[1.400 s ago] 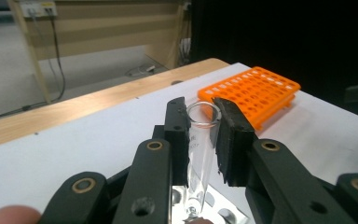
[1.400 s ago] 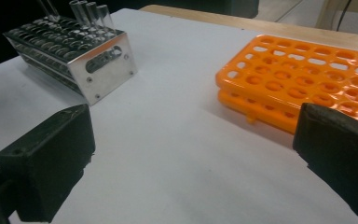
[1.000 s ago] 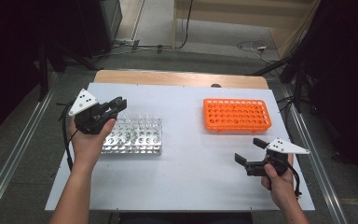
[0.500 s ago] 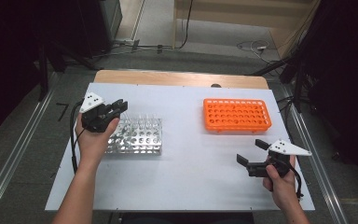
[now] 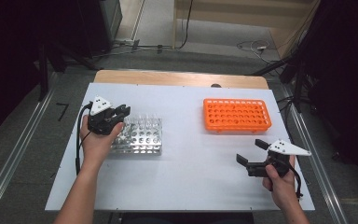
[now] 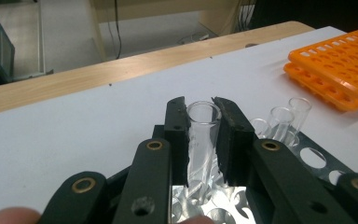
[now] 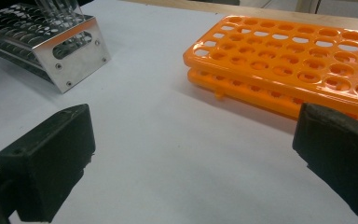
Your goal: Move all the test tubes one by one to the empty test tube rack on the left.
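left gripper: jaws clamped on a clear glass tube, over metal rack's left end
metal rack: table's left half, more tubes standing in it
orange rack: right of centre
right gripper: jaws wide, nothing between, near table's front right

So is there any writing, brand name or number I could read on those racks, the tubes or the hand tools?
None: no word, number or sign can be read anywhere.
Orange rack: plain, no lettering.
Metal rack: bare metal, only screws and holes.
Glass tube between the left gripper's jaws: clear, unmarked.
Right gripper, jaws apart: plain black, no label.
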The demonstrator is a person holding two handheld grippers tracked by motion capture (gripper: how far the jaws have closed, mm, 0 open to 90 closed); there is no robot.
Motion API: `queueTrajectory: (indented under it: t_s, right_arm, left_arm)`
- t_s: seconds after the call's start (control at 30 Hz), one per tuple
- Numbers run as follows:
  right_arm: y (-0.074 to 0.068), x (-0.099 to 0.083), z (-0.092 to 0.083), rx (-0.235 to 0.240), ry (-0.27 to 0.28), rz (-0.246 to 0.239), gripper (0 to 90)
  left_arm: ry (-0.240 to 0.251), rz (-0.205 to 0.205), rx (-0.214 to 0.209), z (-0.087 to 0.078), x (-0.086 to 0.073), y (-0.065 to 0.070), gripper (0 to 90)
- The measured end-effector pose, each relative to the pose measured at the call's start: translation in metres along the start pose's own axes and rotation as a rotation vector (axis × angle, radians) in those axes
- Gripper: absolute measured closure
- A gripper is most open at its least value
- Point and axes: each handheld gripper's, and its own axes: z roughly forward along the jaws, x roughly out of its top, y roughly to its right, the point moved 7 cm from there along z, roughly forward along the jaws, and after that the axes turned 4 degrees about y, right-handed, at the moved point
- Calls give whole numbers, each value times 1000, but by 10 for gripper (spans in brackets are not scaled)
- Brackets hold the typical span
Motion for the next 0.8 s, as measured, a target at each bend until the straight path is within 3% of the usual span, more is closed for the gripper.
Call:
queueTrajectory:
  t_s: [0.17,0.8]
  right_arm:
    - [-1,0,1,2,-2,-2,0]
    - [-2,0,2,-1,-3,-14,0]
  left_arm:
    - [-6,3,5,1,-2,0,762]
    - [-127,-6,-9,7,-15,1,757]
